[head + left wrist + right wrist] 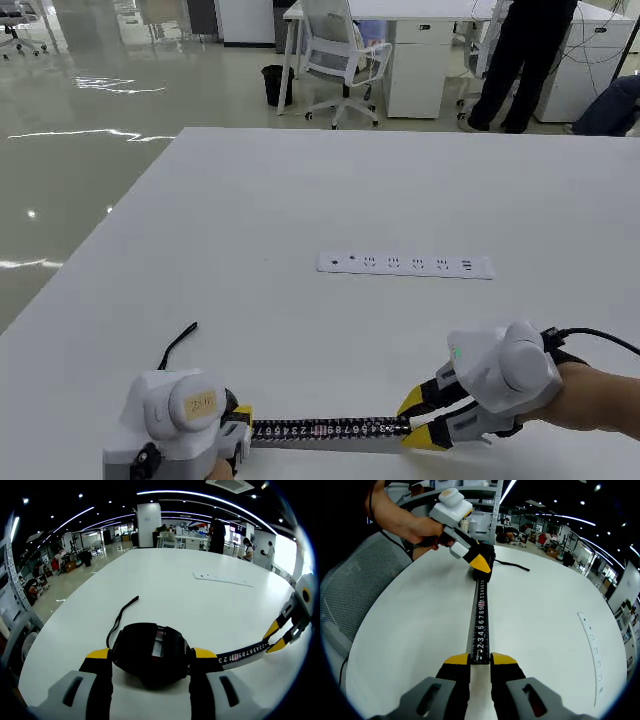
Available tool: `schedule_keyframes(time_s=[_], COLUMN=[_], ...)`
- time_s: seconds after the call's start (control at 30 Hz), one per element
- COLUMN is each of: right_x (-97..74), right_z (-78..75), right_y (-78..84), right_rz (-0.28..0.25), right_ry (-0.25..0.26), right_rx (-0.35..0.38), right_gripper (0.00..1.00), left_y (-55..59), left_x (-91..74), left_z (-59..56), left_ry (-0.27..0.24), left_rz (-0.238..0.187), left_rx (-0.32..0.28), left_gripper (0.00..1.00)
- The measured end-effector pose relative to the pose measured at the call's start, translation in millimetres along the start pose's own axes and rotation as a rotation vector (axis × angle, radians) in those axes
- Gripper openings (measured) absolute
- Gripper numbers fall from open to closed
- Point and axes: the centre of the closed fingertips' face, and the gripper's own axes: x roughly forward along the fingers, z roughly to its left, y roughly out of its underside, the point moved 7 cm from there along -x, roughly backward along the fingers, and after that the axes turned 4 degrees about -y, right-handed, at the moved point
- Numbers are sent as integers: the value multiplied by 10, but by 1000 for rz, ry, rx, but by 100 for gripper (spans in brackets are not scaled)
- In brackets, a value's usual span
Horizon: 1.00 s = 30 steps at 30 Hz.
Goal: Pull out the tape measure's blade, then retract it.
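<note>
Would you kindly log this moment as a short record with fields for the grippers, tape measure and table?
left gripper: shut on the black case
right gripper: shut on the blade tip
blade state: pulled out, stretched between both grippers, numbers up
strap: loose on the table beside the case
power strip: farther back on the table, apart

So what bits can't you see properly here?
- Tip of the blade: squeezed inside the right claw, right gripper view.
- Most of the case: behind the left claw, head view.
- Sockets on the strip: too small to count, left gripper view.
</note>
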Motion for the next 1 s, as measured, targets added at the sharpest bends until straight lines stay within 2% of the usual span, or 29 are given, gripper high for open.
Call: schedule_keyframes(time_s=[1.0], right_x=[77], right_z=[-12], right_y=[-73], right_rz=[1], right_ry=[-6], right_rx=[-2], right_gripper=[15], left_y=[7], left_x=[-13], left_z=[3], left_ry=[-2], left_rz=[0], left_rx=[8], left_gripper=[58])
